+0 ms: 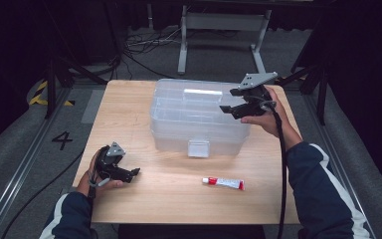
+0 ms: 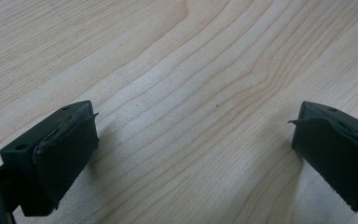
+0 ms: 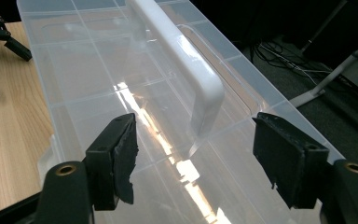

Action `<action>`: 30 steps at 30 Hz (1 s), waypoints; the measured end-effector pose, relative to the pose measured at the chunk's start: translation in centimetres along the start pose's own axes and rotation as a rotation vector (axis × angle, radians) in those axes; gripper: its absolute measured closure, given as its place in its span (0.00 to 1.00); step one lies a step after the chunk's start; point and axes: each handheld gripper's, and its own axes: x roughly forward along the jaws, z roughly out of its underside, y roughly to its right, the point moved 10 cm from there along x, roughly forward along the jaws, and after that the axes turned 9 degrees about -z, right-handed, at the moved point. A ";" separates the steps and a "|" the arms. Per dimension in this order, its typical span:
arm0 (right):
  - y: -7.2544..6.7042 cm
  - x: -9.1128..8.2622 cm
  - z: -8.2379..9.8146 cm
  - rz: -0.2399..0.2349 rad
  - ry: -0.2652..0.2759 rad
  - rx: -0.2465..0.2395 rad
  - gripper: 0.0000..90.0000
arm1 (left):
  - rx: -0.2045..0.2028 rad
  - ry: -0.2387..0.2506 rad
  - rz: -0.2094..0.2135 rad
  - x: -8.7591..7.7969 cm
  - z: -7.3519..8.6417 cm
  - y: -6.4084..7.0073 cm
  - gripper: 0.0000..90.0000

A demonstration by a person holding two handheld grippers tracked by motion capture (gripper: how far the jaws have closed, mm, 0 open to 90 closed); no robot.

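At the left of the high view the person's left hand [image 1: 99, 174] rests low on the wooden table [image 1: 129, 114] near its front left corner, sleeve coming in from the bottom edge, with the left gripper [image 1: 132, 173] pointing right across the wood. In the left gripper view its two black jaws stand wide apart over bare grain — nothing between them, nothing touched.

Toward the middle sits the clear plastic box [image 1: 199, 119], a lidded organiser with divider lines showing through the lid, a white handle [image 1: 202, 92] lying flat along its top and a clear latch [image 1: 198, 148] on the front wall. It stands on the far half of the table. In front of it, well apart, a small white tube [image 1: 223, 182] with a red cap and red end lies flat on the wood.

At the right, the right hand [image 1: 263, 119] is raised at the box's right end, forearm slanting up from the lower right corner. The right gripper [image 1: 225, 102] points left over the lid. In the right gripper view its jaws are spread wide above the lid, the near end of the handle between them — the pads are clear of it, gripping nothing.
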 end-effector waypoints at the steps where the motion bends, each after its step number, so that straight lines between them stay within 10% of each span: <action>1: 0.0 0.1 0.0 0.001 -0.005 -0.001 0.35 | 0.000 0.000 0.000 0.0 0.0 0.0 0.01; 17: 0.4 2.2 -1.0 0.024 -0.068 0.011 0.56 | -0.002 -0.005 -0.002 0.2 -0.3 -0.3 0.02; 23: 0.2 2.8 -1.1 0.027 -0.095 -0.016 0.62 | -0.002 -0.014 0.011 0.5 -1.5 -0.5 0.19; 30: 0.5 3.0 -1.5 0.055 -0.100 -0.014 0.70 | 0.051 0.079 0.075 1.9 -6.7 0.9 0.18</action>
